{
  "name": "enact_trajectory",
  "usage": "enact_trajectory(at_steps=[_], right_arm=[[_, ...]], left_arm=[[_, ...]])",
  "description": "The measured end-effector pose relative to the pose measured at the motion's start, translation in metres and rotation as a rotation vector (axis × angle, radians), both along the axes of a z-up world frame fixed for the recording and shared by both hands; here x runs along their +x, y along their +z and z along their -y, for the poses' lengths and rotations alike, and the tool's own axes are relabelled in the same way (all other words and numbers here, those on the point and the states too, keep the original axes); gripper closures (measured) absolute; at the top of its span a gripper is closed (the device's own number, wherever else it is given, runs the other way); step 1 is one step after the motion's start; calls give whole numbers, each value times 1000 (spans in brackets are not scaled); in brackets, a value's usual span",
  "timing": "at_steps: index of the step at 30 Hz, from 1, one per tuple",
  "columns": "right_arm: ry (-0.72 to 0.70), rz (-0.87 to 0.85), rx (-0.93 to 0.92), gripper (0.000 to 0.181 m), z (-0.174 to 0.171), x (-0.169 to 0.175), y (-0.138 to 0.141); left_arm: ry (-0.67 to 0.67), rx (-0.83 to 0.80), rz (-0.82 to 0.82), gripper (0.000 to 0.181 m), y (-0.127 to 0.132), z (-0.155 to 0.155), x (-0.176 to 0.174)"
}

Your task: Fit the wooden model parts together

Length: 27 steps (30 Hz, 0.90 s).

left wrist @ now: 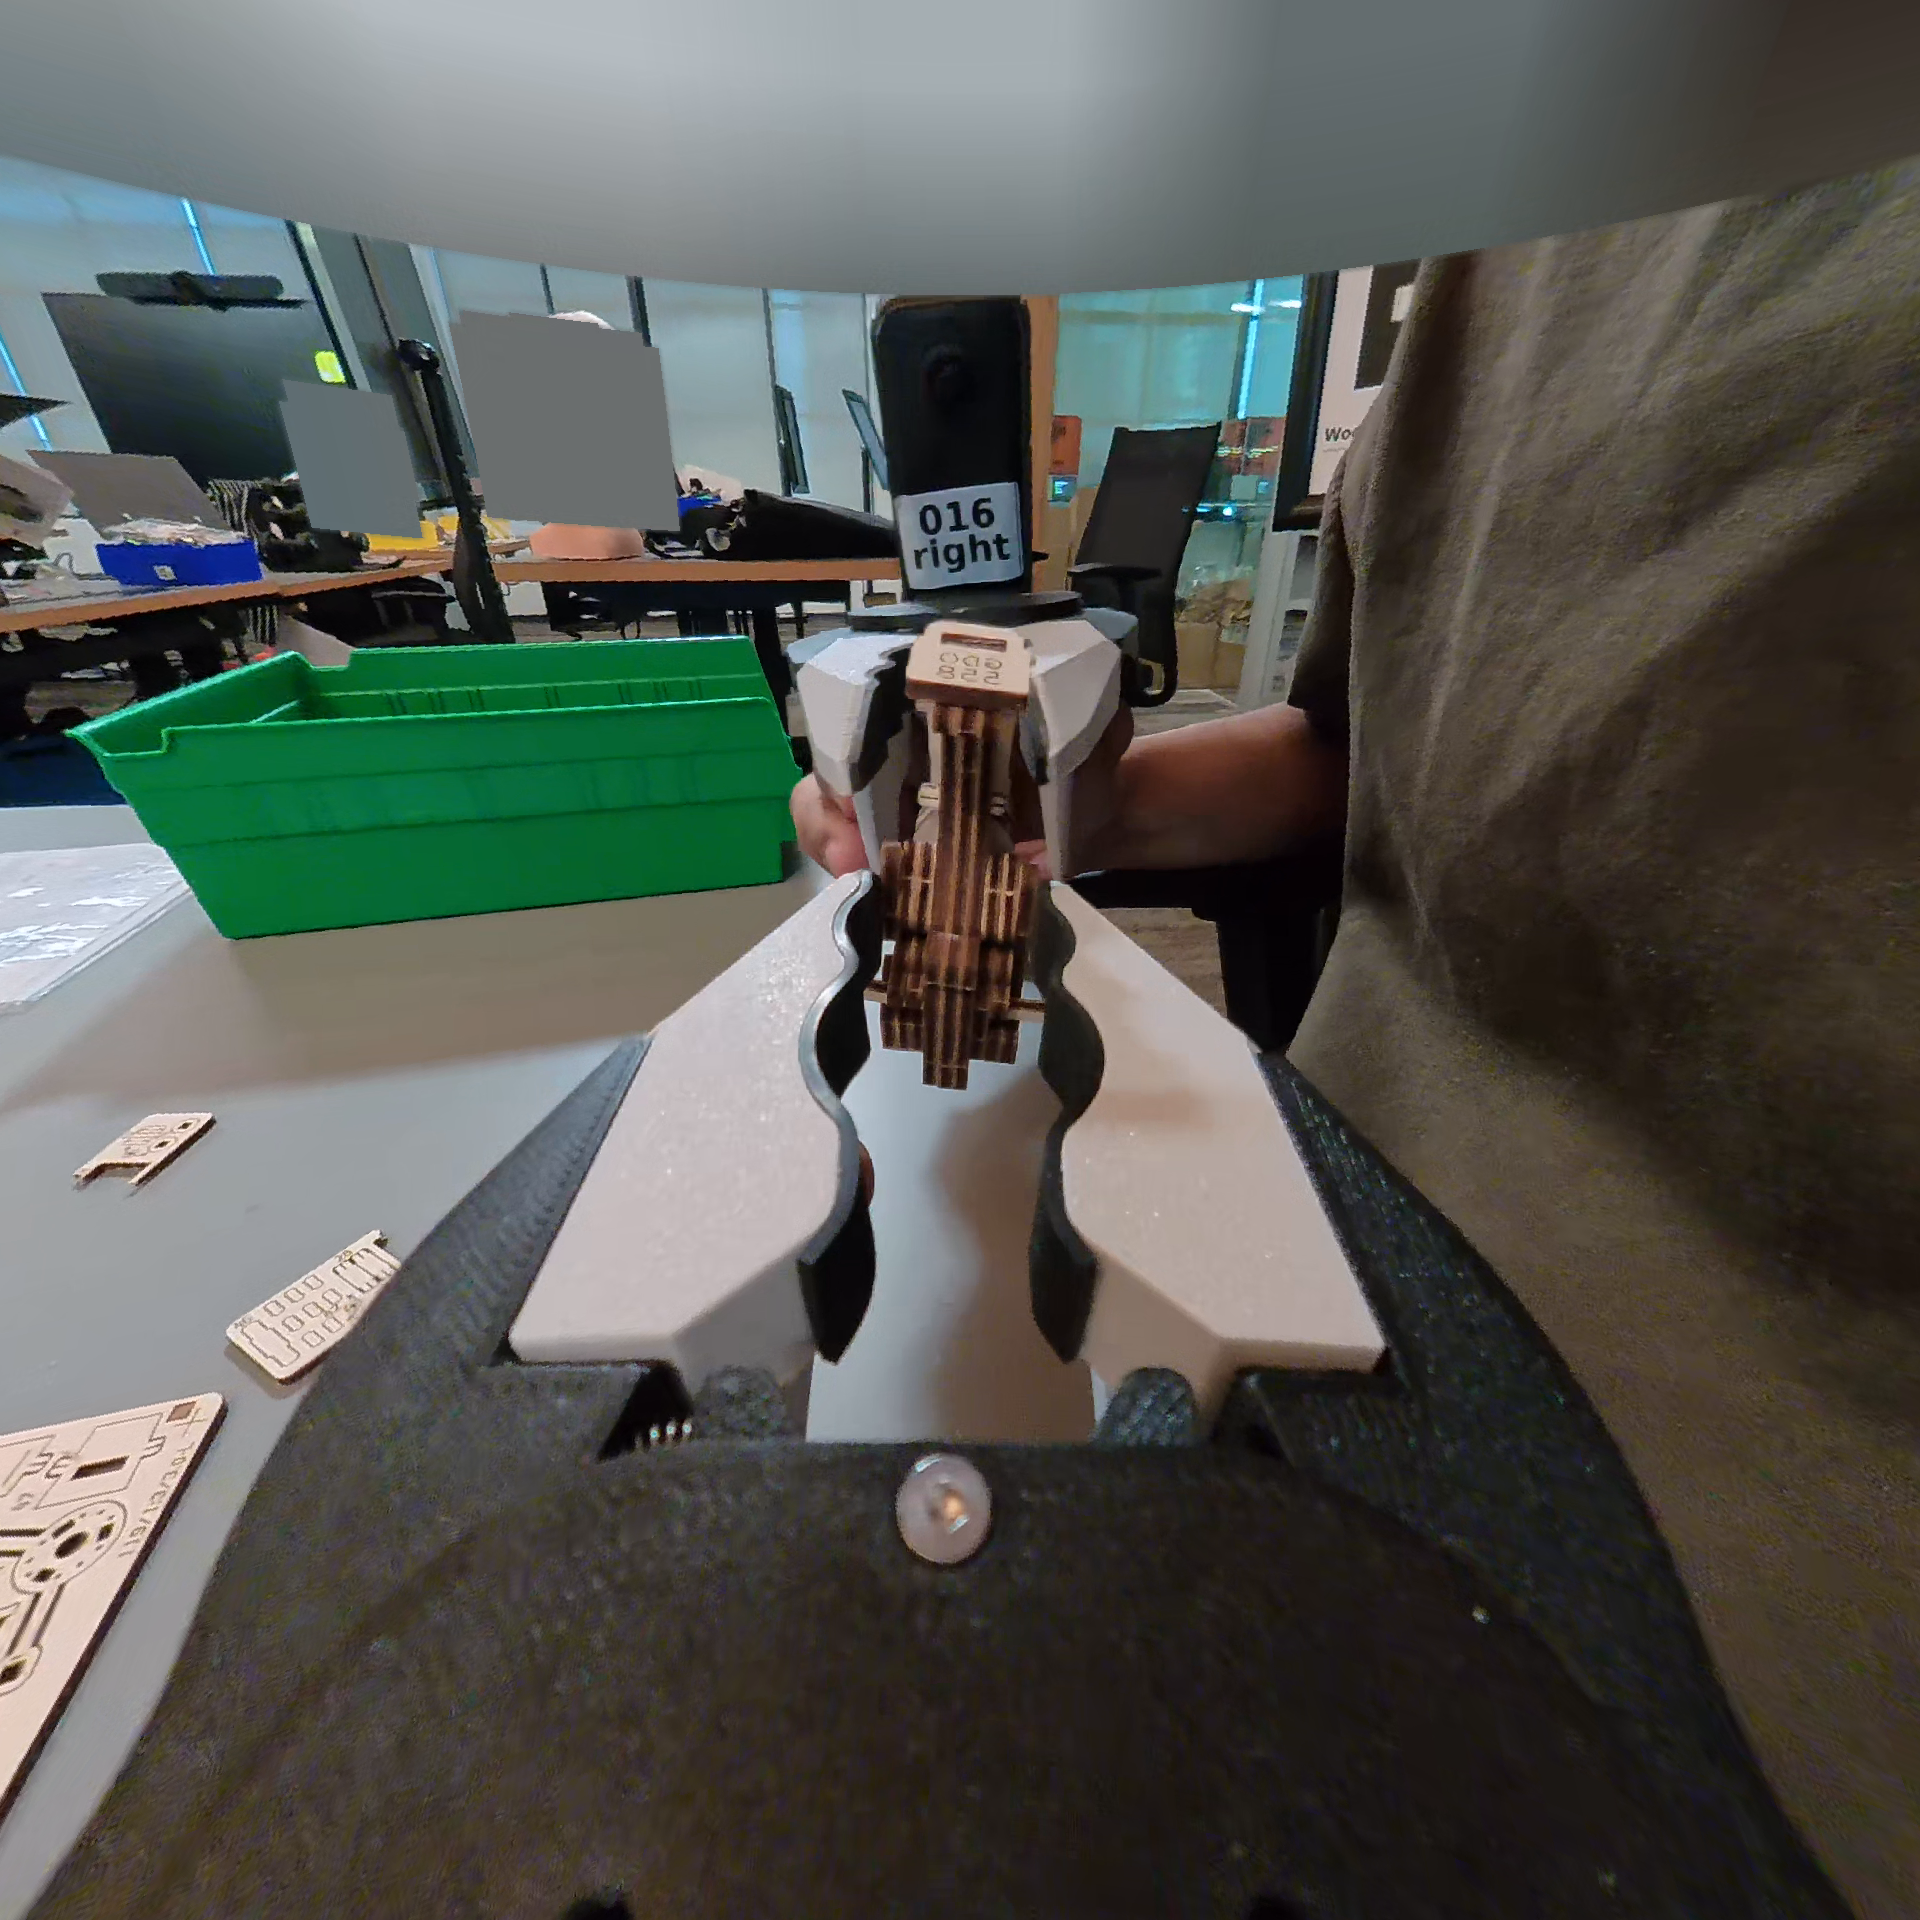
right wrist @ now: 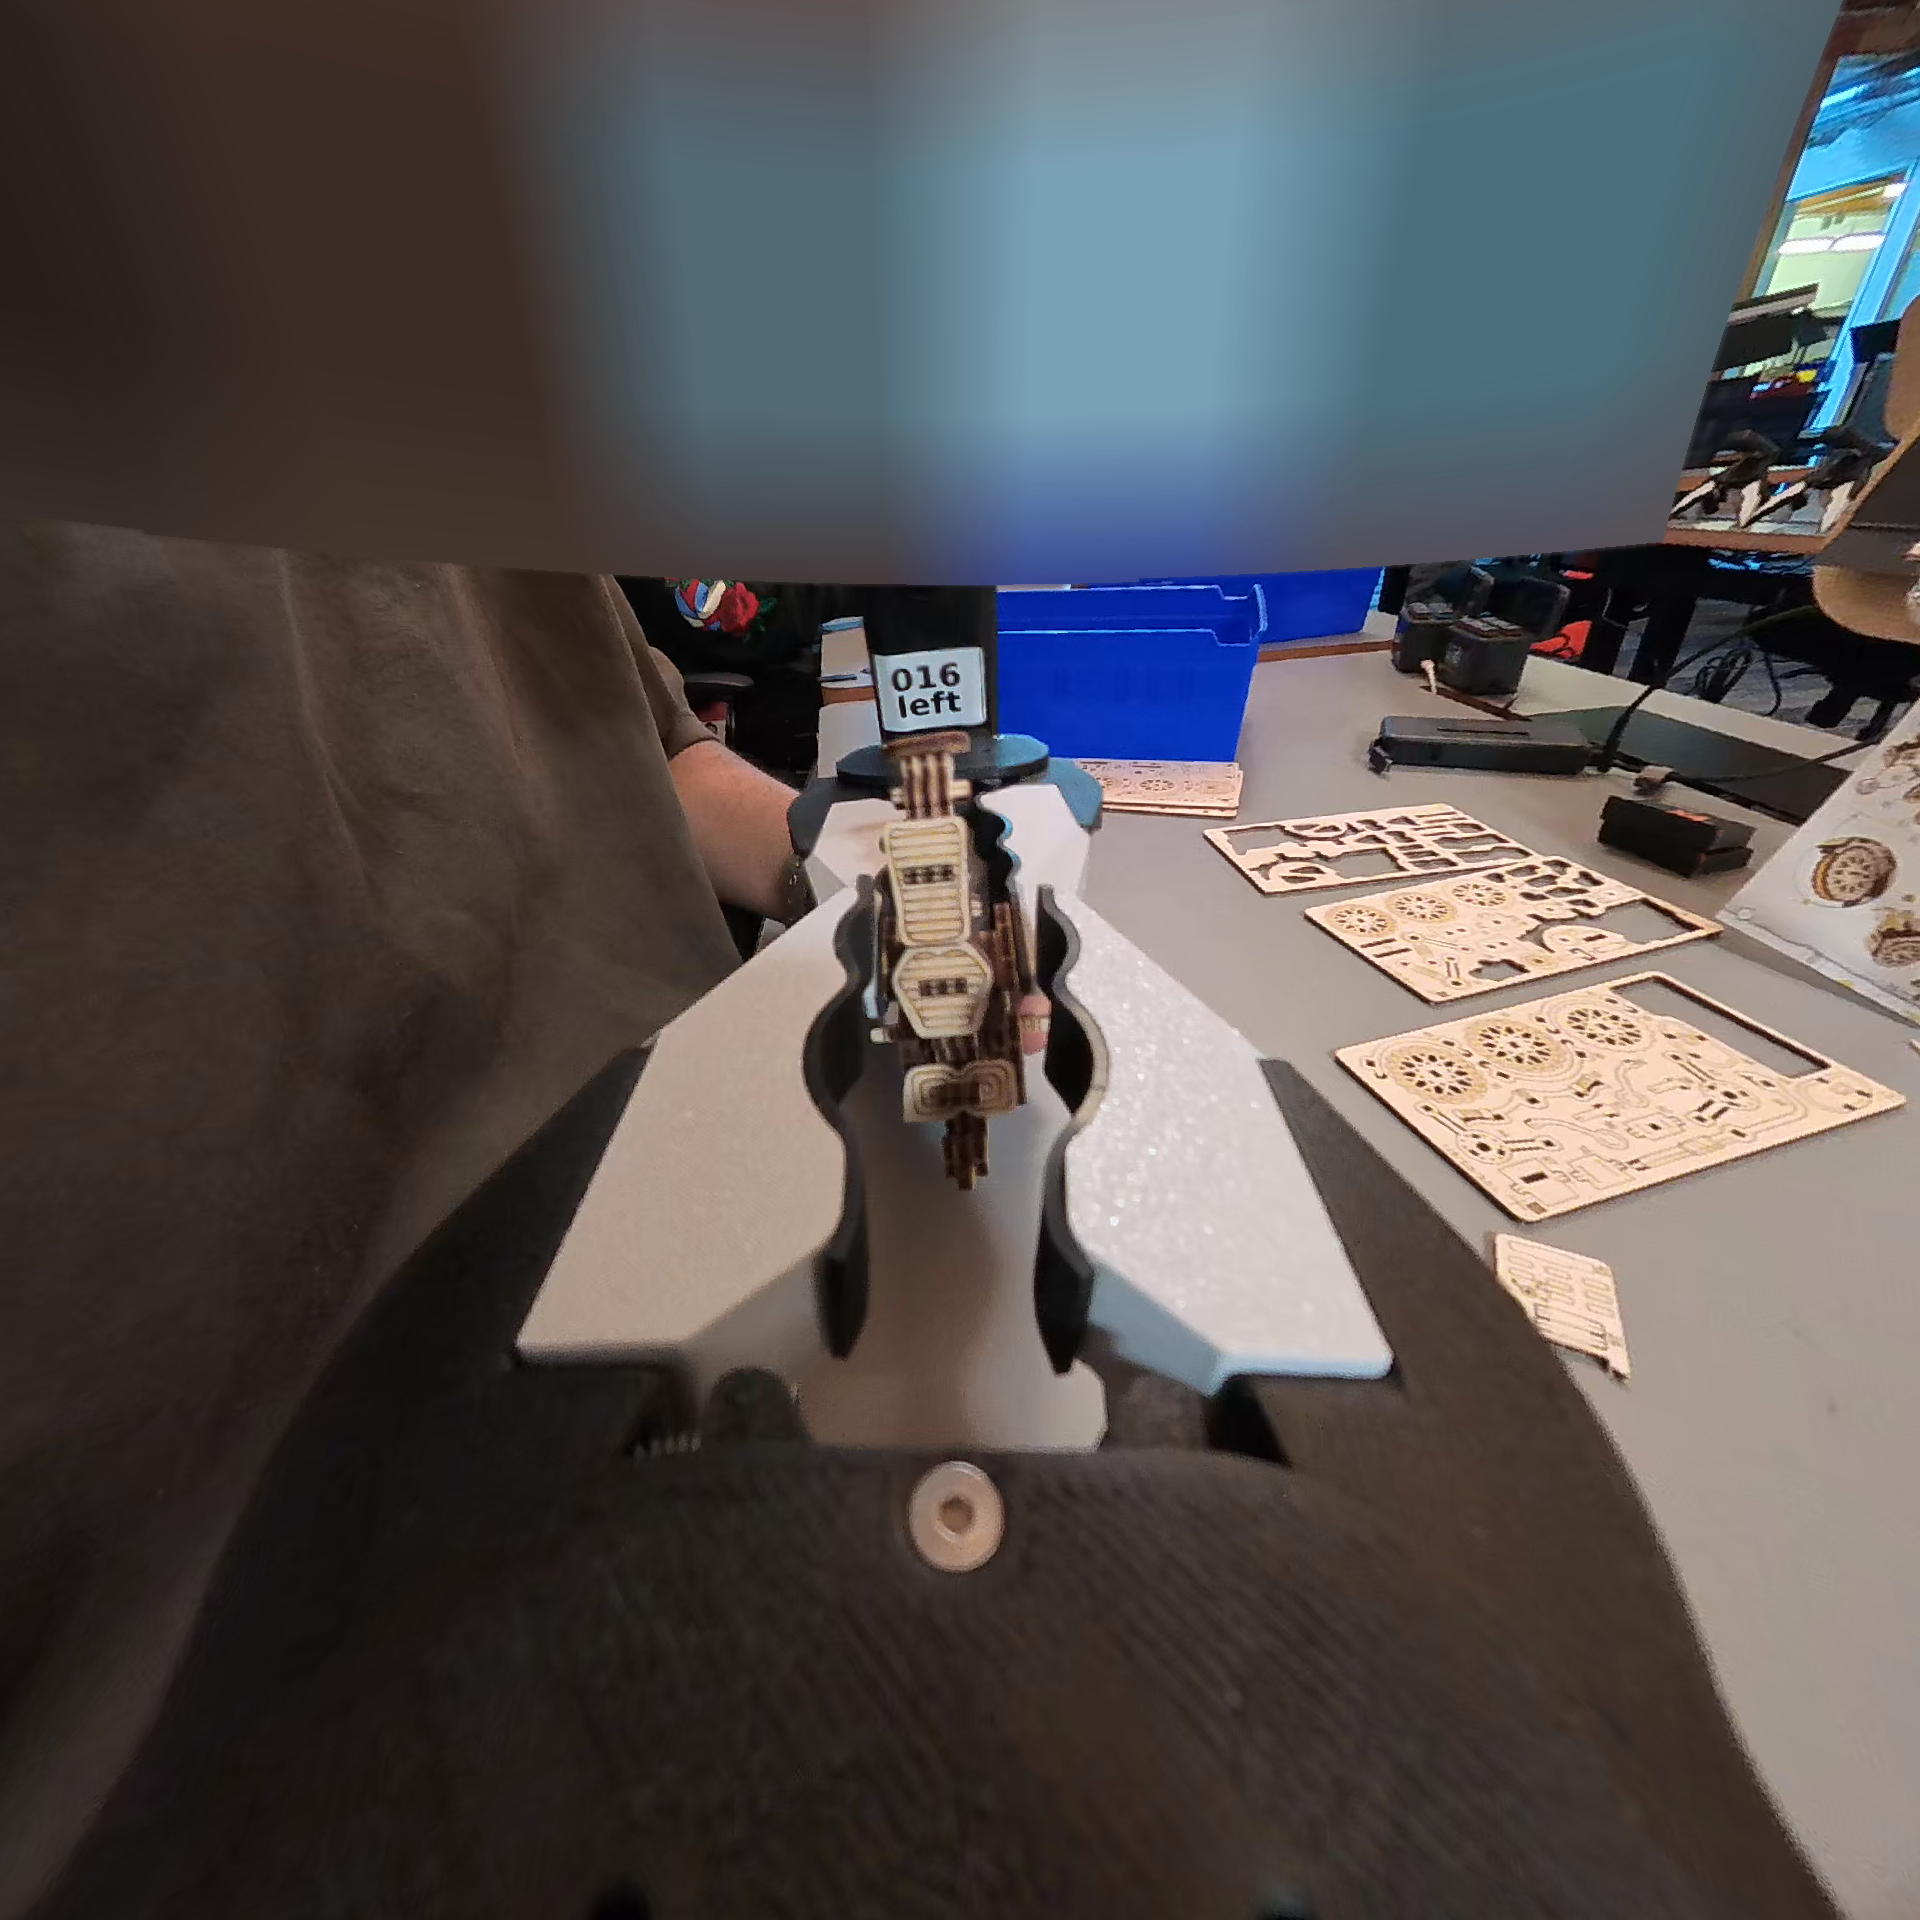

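A small dark-and-pale layered wooden model [left wrist: 956, 966] hangs in the air between my two grippers, which face each other close to the person's torso. My left gripper [left wrist: 956, 889] is shut on its near end, with the pads against the model's sides. My right gripper [left wrist: 961, 821] faces it and grips the far end, where a pale engraved plate [left wrist: 968, 663] sticks up. In the right wrist view, my right gripper [right wrist: 954, 900] is shut on the model [right wrist: 940, 997], whose pale slotted plates face the camera. The left gripper [right wrist: 935, 831] shows just behind it.
A green bin [left wrist: 468, 790] stands on the grey table [left wrist: 364, 1018]. Loose wooden pieces [left wrist: 312, 1304] and a cut-out sheet [left wrist: 62, 1538] lie at the left. Several wooden part sheets [right wrist: 1600, 1101], a loose piece [right wrist: 1558, 1299], a blue bin [right wrist: 1122, 675] and black devices [right wrist: 1673, 831] lie at the right. The person's olive shirt [left wrist: 1610, 831] is close by. The tips of both grippers are at nearly the same place.
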State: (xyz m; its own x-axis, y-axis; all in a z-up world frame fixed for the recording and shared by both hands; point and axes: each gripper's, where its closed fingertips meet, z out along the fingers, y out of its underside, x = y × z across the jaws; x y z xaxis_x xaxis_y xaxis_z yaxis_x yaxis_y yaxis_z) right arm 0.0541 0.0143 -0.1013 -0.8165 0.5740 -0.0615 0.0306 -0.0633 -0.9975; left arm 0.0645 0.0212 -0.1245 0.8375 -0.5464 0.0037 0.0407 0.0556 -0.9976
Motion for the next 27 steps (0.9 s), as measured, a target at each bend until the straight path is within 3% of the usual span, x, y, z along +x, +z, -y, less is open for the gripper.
enact_trajectory(at_steps=[5,11,17,27], right_arm=[[-62,-50,10,153,-4,-3,9],[-183,-114,202,160,-4,-9,4],[-185,-94,263,170,-4,-7,4],[-177,-54,423,167,1,-5,-9]], left_arm=[[31,-40,-12,155,-7,-5,-5],[75,-68,-29,155,-13,-10,-9],[87,-79,-56,155,-16,-11,-11],[93,-94,-146,155,-24,-12,-5]])
